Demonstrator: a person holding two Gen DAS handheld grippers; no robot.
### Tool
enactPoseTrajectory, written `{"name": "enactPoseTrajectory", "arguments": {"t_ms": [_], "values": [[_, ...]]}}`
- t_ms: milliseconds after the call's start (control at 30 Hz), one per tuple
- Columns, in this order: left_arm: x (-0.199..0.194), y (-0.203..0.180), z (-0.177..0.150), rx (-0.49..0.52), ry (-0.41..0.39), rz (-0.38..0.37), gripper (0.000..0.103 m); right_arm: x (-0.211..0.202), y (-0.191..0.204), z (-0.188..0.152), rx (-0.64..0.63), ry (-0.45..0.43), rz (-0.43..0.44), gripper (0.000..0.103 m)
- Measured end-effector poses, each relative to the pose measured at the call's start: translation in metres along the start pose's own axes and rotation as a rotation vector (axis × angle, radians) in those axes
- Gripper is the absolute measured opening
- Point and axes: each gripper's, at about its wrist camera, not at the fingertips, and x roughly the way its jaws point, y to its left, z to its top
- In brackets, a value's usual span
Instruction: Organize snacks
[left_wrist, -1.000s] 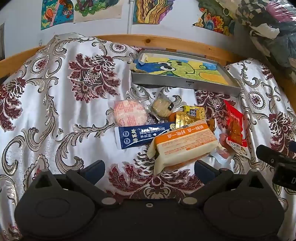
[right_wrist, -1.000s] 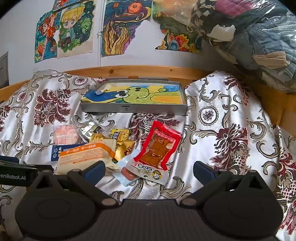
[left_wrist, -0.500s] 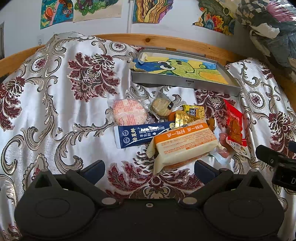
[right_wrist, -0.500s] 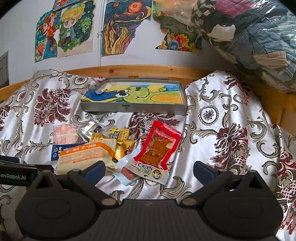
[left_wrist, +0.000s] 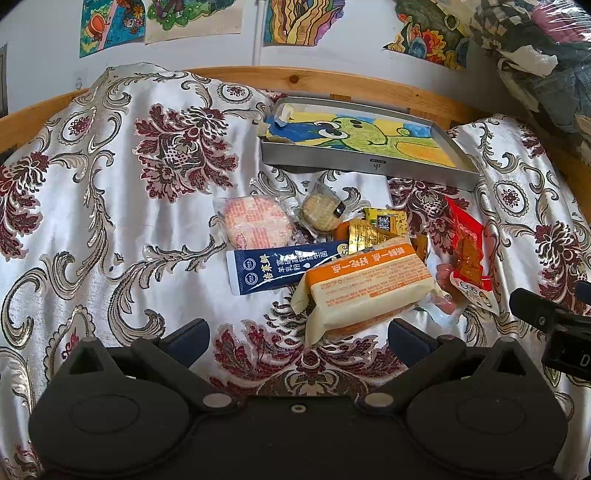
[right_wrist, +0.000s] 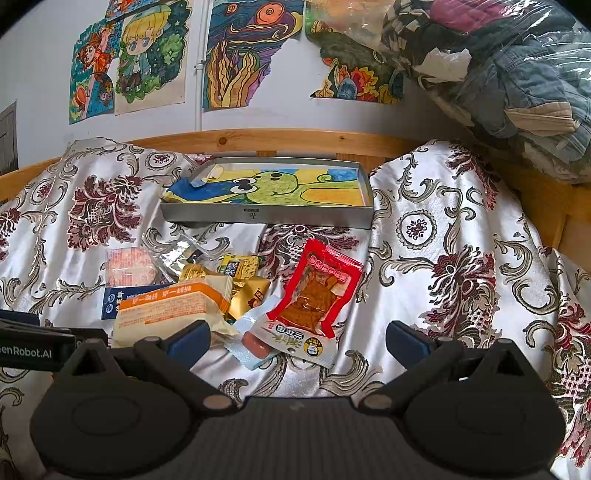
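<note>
- Silvery floral cloth (left_wrist: 110, 229) covered the surface, and a metal tray (left_wrist: 369, 164) lined with a crayon drawing of a green creature sat on it, close to the wooden rail (left_wrist: 332, 79)
- Snacks lay in a loose heap on the cloth just in front of the tray, none of them inside it
- Nearest the tray were a pink round cake in clear wrap (left_wrist: 255, 223), a small round biscuit (left_wrist: 321, 212) and some yellow and gold packets (left_wrist: 384, 223)
- Further from the tray, a dark blue sachet (left_wrist: 273, 271) lay partly under an orange-and-white pack (left_wrist: 365, 288), which rested tilted on the heap
- A red pouch of brown strips (right_wrist: 317, 291) lay on the right of the heap, overlapping a pale blue wrapper with a sausage (right_wrist: 253, 341)
- The left gripper (left_wrist: 297, 332) hovered on the side of the heap away from the tray, its fingers spread wide and holding nothing, the orange-and-white pack just beyond them
- The right gripper (right_wrist: 295, 334) hovered likewise, fingers wide apart and empty, with the red pouch between and ahead of them
- Coloured drawings (right_wrist: 147, 62) hung on the wall behind the tray
</note>
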Motion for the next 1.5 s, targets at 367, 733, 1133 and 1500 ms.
{"name": "enactPoseTrajectory", "arguments": {"t_ms": [367, 733, 1133, 1500], "values": [[0.0000, 0.0000, 0.0000, 0.000, 0.001, -0.001, 0.102, 0.0001, 0.0001, -0.0002, 0.000, 0.001, 0.000, 0.103], [0.0001, 0.0000, 0.0000, 0.000, 0.002, 0.000, 0.102, 0.0003, -0.0003, -0.0003, 0.000, 0.001, 0.000, 0.103], [-0.0001, 0.0001, -0.0001, 0.001, 0.004, -0.001, 0.102, 0.0004, -0.0001, -0.0002, -0.001, 0.002, 0.000, 0.103], [0.0052, 0.0014, -0.0013, -0.013, 0.029, 0.013, 0.102, -0.0016, 0.0001, -0.0037, 0.002, -0.002, -0.002, 0.103]]}}
